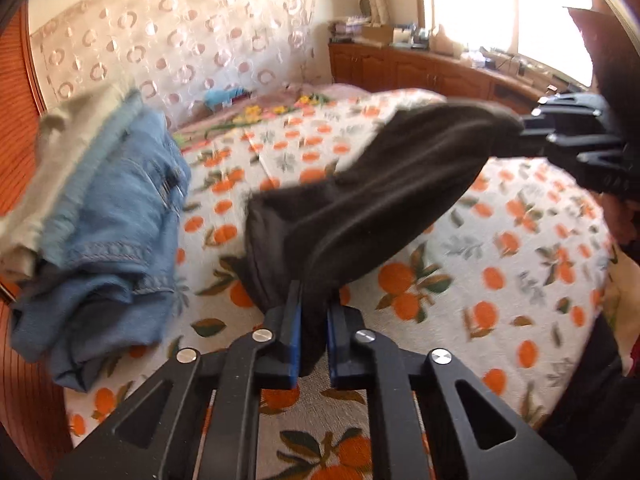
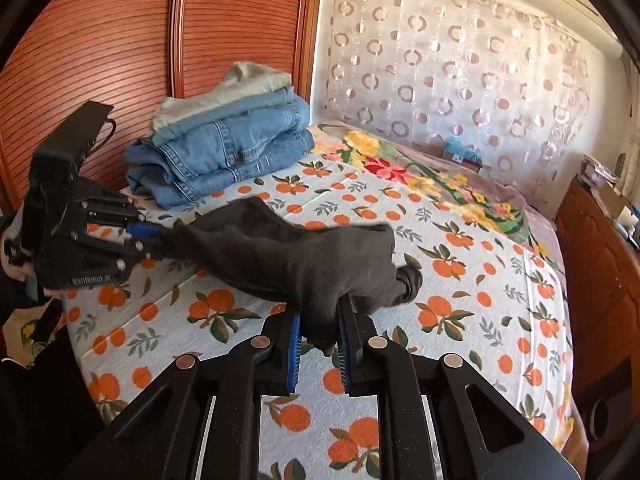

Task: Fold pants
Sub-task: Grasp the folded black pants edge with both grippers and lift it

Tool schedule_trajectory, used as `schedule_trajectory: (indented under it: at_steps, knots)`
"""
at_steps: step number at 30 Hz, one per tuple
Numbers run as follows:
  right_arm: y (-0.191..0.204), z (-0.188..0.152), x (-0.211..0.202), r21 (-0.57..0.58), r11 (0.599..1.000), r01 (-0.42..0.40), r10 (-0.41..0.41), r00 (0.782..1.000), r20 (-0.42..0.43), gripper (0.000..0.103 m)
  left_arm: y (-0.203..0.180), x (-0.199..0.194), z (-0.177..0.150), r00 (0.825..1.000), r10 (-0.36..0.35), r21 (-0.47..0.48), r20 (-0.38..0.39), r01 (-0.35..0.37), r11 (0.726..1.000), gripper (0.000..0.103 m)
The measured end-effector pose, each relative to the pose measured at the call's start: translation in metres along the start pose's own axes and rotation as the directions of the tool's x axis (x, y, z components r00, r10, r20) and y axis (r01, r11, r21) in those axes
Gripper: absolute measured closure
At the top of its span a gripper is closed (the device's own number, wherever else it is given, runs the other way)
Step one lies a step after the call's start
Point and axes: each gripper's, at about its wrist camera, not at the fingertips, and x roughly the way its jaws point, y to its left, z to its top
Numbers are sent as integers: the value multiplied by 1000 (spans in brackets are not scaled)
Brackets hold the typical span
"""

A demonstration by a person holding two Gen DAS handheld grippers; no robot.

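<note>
- The bed [image 2: 460, 280], spread with a white sheet printed with oranges, carries everything; other places are given from it.
- A wooden wardrobe [image 2: 120, 40] stands along the bed's far left side, and a curtain with ring patterns [image 2: 440, 60] hangs behind its head.
- A stack of folded clothes [image 2: 224, 144], mostly blue denim with a pale piece on top, sits at the bed's wardrobe-side corner.
- The dark pants [image 2: 288, 256] hang stretched just above the middle of the bed, bunched and sagging between the two tools.
- The left tongs [image 1: 313, 332] are pressed together on one end of the dark cloth, blue pads pinching it.
- The right tongs [image 2: 318, 344] pinch the other end, with a loose fold drooping beyond toward the sheet.
</note>
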Motion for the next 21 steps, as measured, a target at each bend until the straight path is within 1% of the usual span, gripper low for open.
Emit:
schedule_trajectory:
  at_steps: [5, 7, 10, 12, 14, 16, 18, 21]
  knots:
    - [-4, 5, -35, 14, 999, -29, 29, 999, 22, 88, -11, -47, 14, 998, -7, 56, 69, 4, 998, 94]
    - [-4, 7, -51, 19, 999, -39, 39, 999, 25, 88, -14, -68, 21, 995, -26, 66, 93, 20, 998, 94]
    - [-7, 9, -75, 29, 997, -68, 67, 998, 17, 88, -17, -88, 30, 992, -44, 77, 119, 35, 996, 94]
    - [-8, 9, -87, 35, 995, -90, 90, 996, 7, 88, -19, -92, 34, 992, -45, 83, 114, 36, 996, 94]
    - [-11, 8, -89, 30, 994, -106, 106, 994, -19, 88, -20, -88, 36, 994, -46, 90, 99, 37, 995, 94]
    - [-17, 6, -81, 39, 993, -111, 113, 992, -53, 88, -20, -74, 38, 996, -55, 87, 65, 49, 995, 94]
    - [-27, 7, -65, 65, 991, -116, 122, 988, -96, 87, -21, -62, 37, 998, -60, 84, 35, 57, 995, 94]
    - [-43, 10, -34, 99, 988, -118, 132, 980, -149, 87, -13, -30, 41, 998, -65, 65, -15, 66, 996, 94]
